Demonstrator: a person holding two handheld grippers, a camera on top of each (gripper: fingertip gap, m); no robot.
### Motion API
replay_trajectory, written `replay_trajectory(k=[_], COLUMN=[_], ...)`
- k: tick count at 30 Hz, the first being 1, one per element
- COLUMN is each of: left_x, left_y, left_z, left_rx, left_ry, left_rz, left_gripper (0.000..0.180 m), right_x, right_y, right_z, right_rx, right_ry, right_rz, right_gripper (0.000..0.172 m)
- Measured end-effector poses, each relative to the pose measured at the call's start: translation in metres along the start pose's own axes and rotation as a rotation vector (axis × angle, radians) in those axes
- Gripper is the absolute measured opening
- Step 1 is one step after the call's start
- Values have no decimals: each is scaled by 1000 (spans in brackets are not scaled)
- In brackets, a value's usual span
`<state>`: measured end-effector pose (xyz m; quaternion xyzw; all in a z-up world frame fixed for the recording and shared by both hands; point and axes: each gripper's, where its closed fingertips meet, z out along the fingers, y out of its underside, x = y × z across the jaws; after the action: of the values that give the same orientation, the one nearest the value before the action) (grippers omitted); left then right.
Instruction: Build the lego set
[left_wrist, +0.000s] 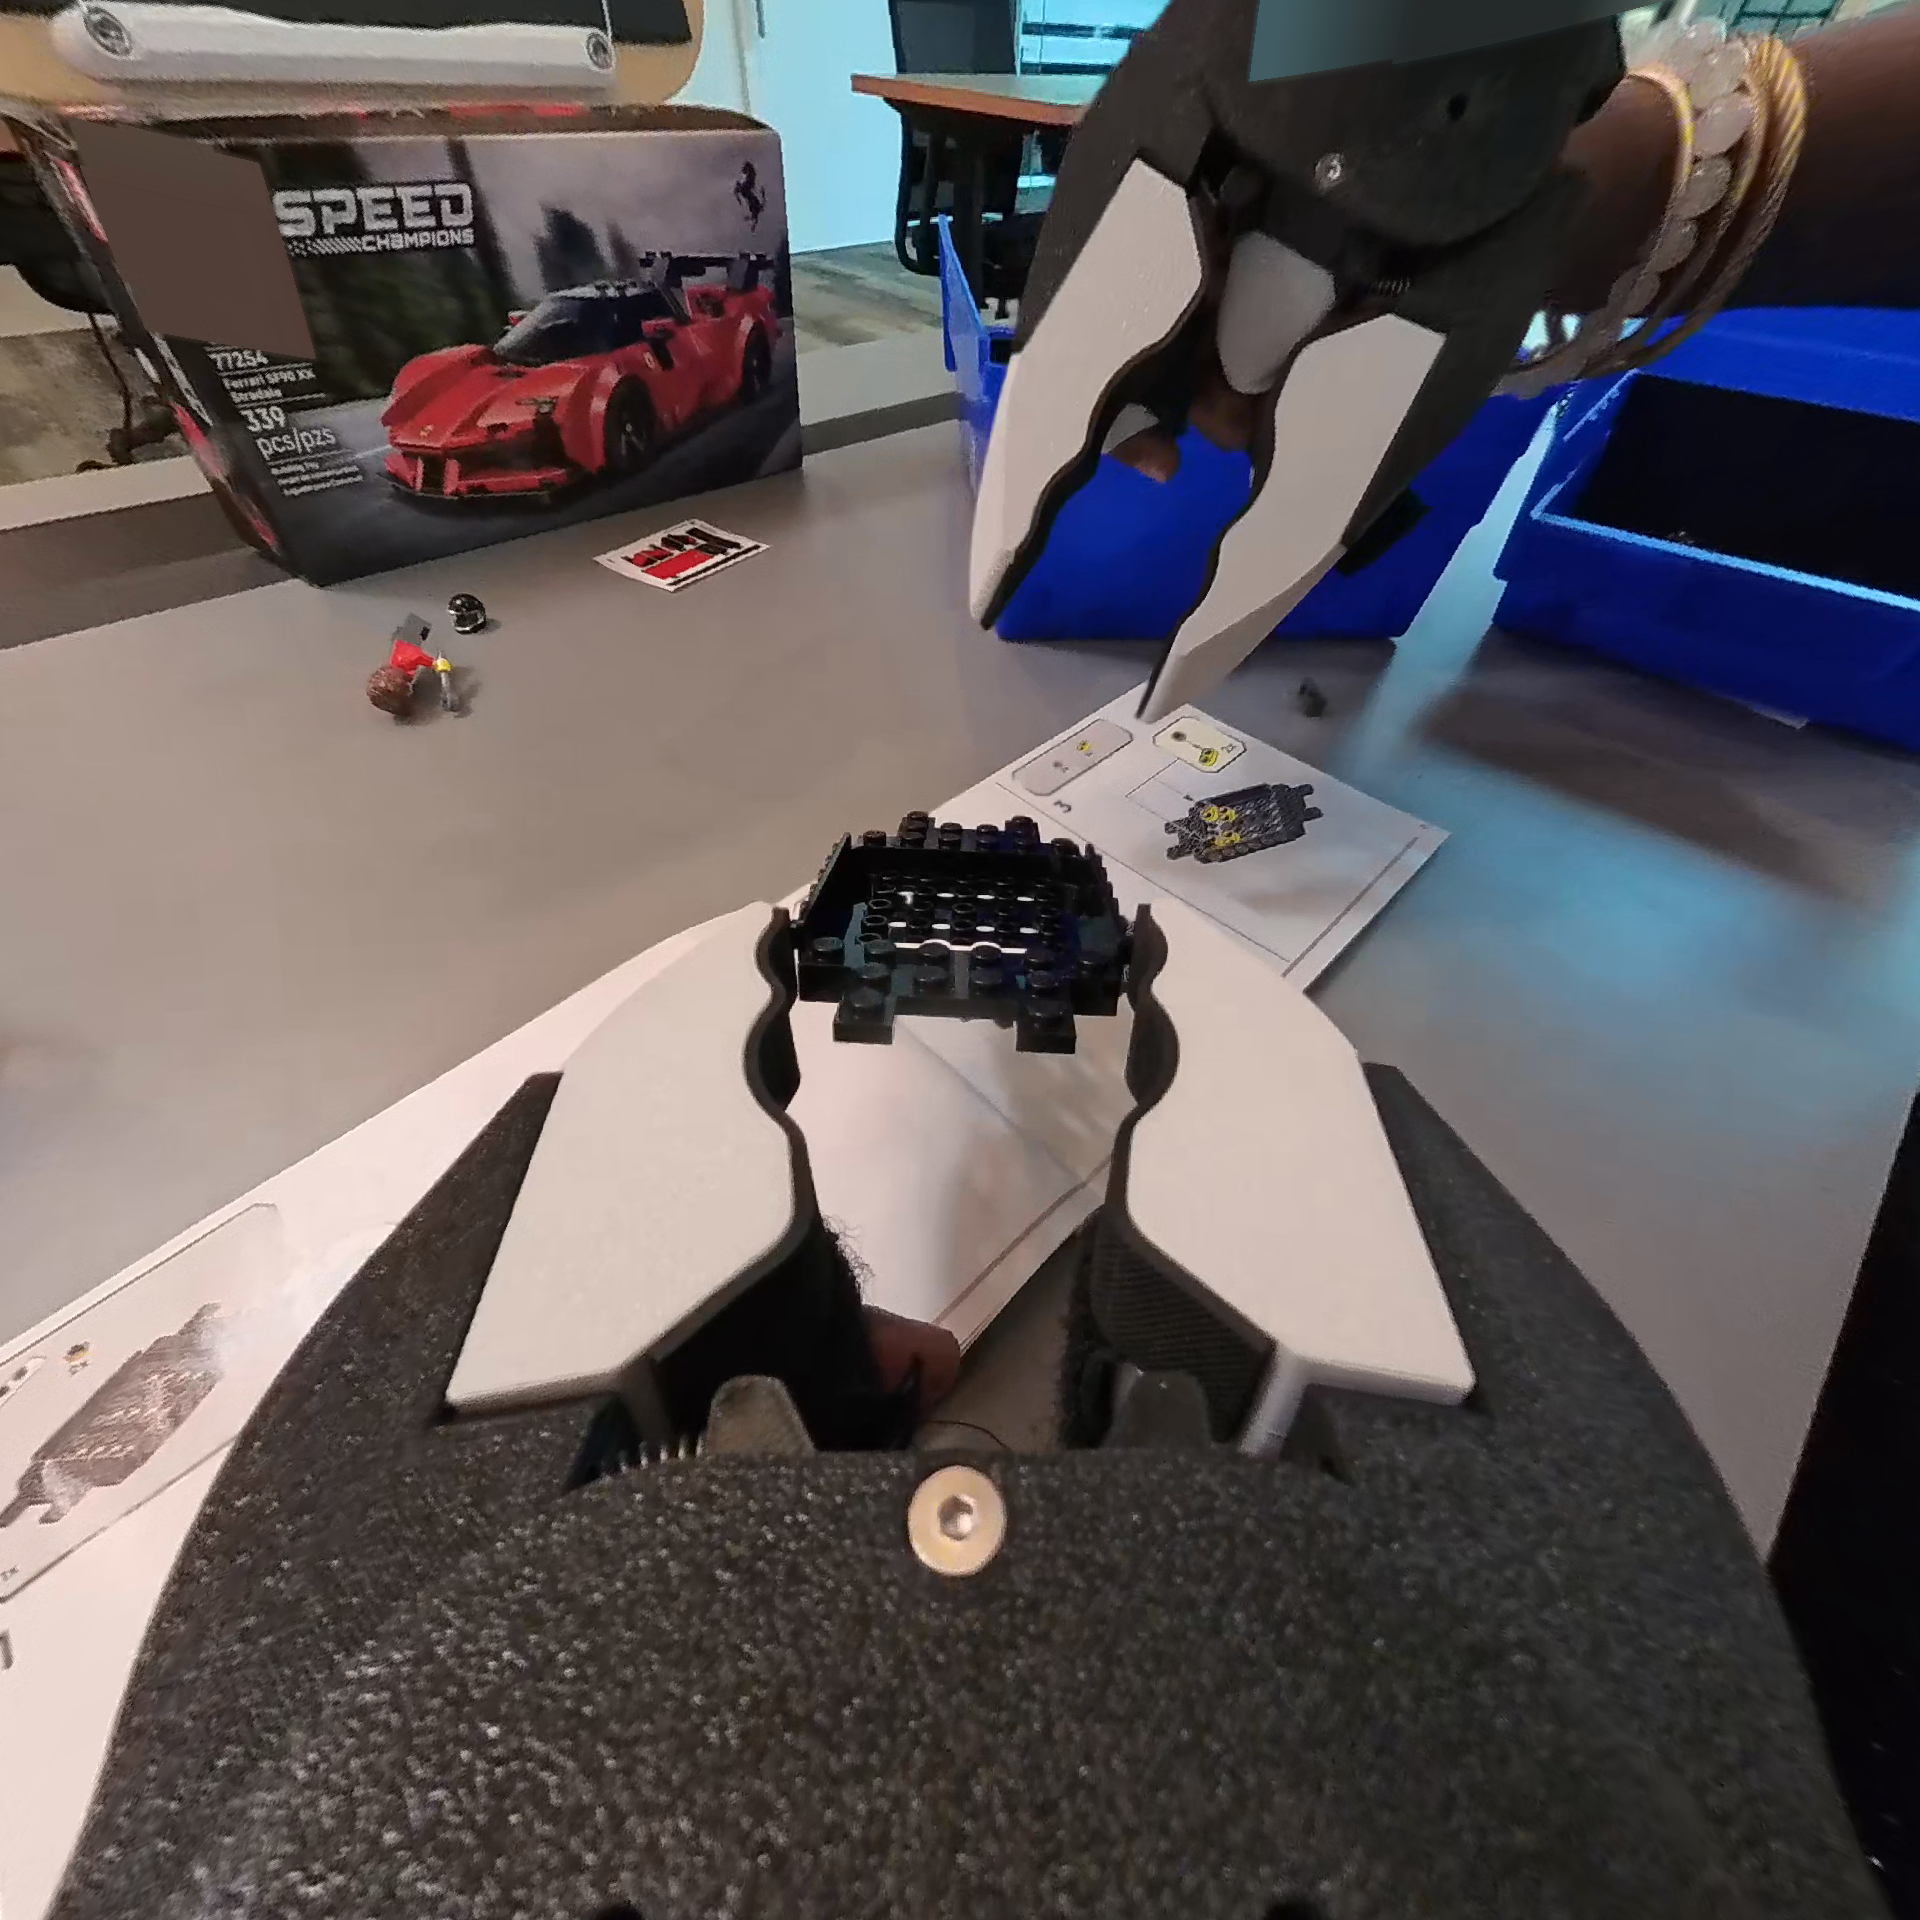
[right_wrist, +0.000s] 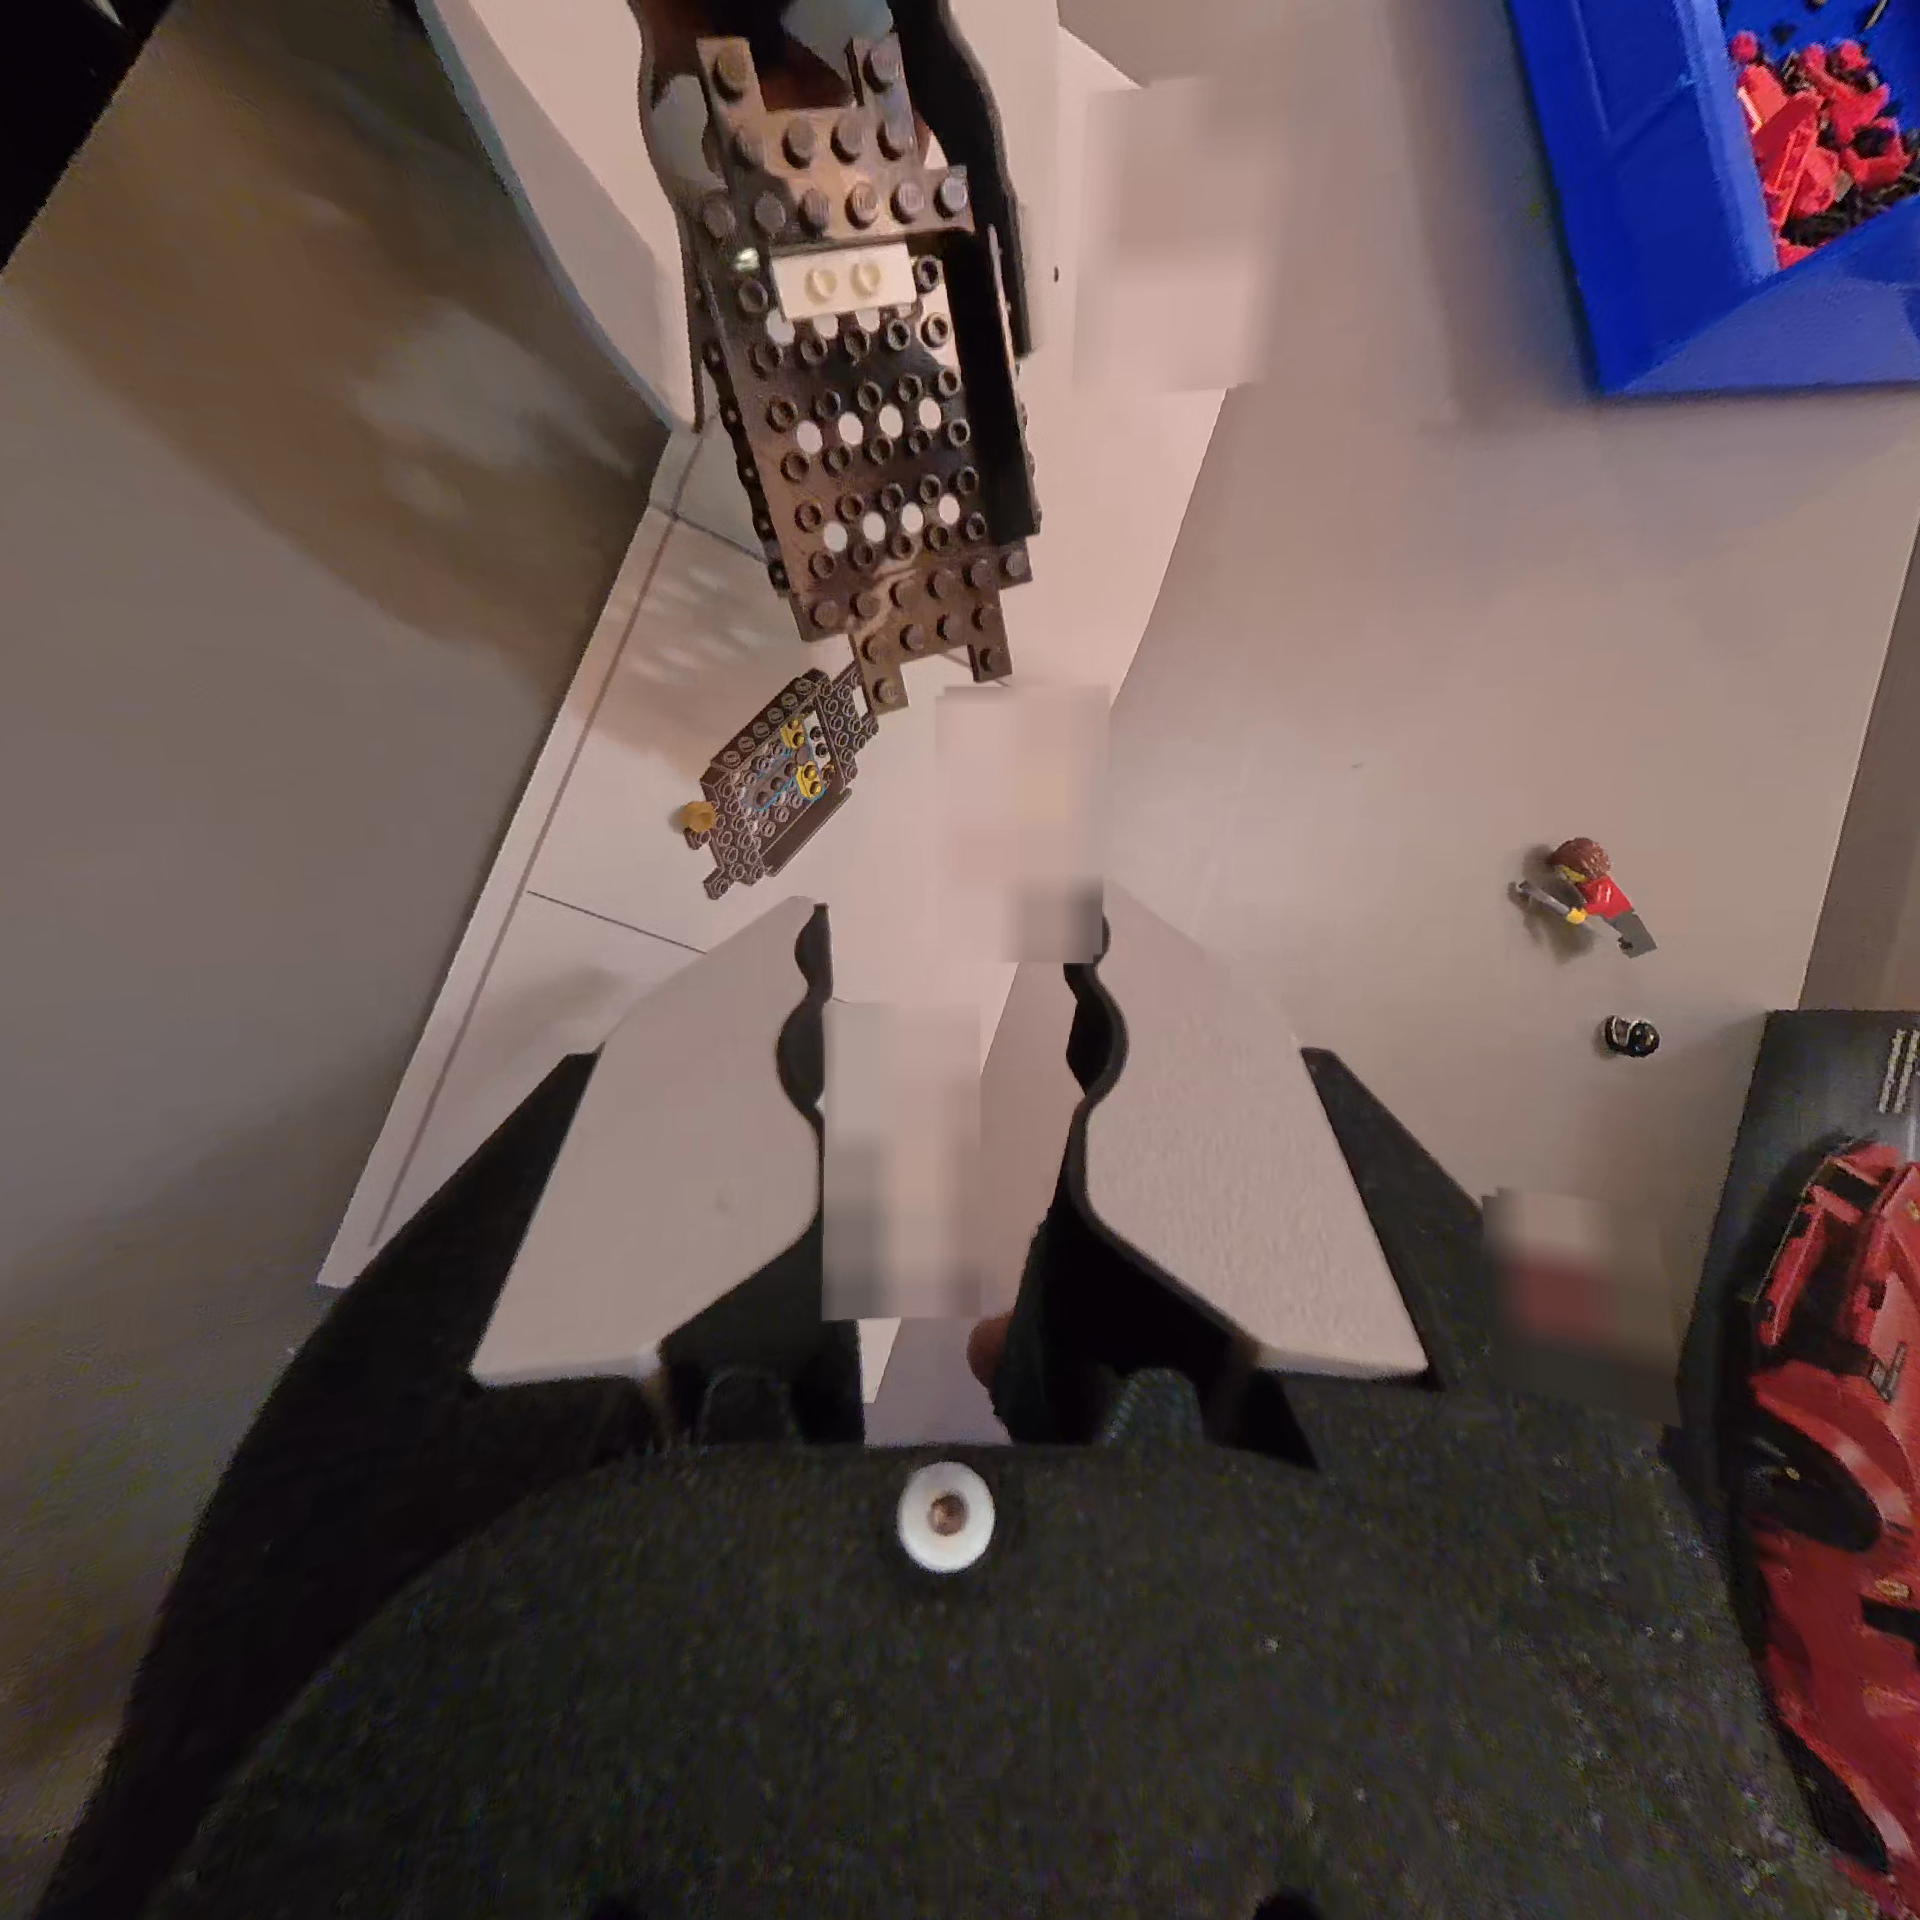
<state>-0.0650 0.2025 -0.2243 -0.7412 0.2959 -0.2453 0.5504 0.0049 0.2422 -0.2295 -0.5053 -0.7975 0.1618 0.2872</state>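
Above the open white instruction booklet (left_wrist: 1226, 904) on the grey table (left_wrist: 520, 883), the left gripper (left_wrist: 961, 961) pinches a black studded plastic car chassis plate (left_wrist: 961, 935) by its long sides, both pads pressed against it, lifted off the paper. It looks like a pause mid-build. The right gripper (right_wrist: 951, 935) hovers near the far end of the chassis, its fingers (left_wrist: 1216, 644) partly spread with nothing seen between them. A tiny yellow round stud (right_wrist: 694, 816) lies on the booklet page just beyond its fingertips.
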Motion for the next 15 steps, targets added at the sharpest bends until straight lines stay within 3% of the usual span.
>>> replay_trajectory(k=[15], left_x=[-5], left_y=[-8], left_z=[-8], left_rx=[31], left_ry=[13], left_rz=[-15], left_gripper=[61], right_x=[-5], right_y=[8], right_z=[-18], right_rx=[-13], right_ry=[26], right_rz=[85], right_gripper=[40])
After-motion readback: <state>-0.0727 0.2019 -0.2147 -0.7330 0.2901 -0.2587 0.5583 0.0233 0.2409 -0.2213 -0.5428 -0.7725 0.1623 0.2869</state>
